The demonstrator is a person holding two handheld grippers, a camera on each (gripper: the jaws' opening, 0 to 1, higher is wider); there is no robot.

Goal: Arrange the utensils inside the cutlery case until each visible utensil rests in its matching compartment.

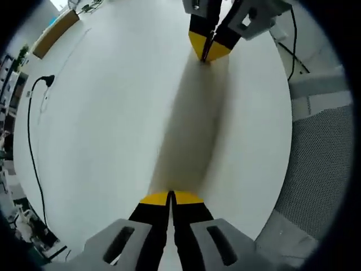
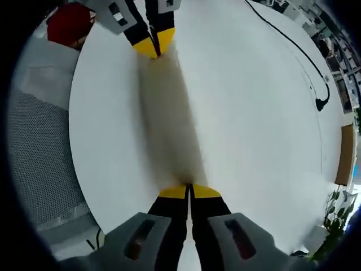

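Note:
My left gripper (image 1: 171,196) rises from the bottom of the left gripper view with its yellow-tipped black jaws pressed together, nothing between them, low over a bare white table (image 1: 113,124). Facing it from the top of that view is my right gripper (image 1: 208,53), also shut and holding nothing. In the right gripper view my right gripper (image 2: 189,188) stands shut over the same white table (image 2: 242,113), and the left gripper (image 2: 153,46) comes in from the top, jaws together. No cutlery case or utensil lies on the tabletop in either view.
A black cable with a plug (image 1: 47,81) runs along the table's left side, seen again as a cable (image 2: 321,103) at right. A wooden board (image 1: 55,33) lies at the far edge. A grey mesh chair (image 1: 321,164) stands beside the table. A red object (image 2: 69,25) sits beyond the table's edge.

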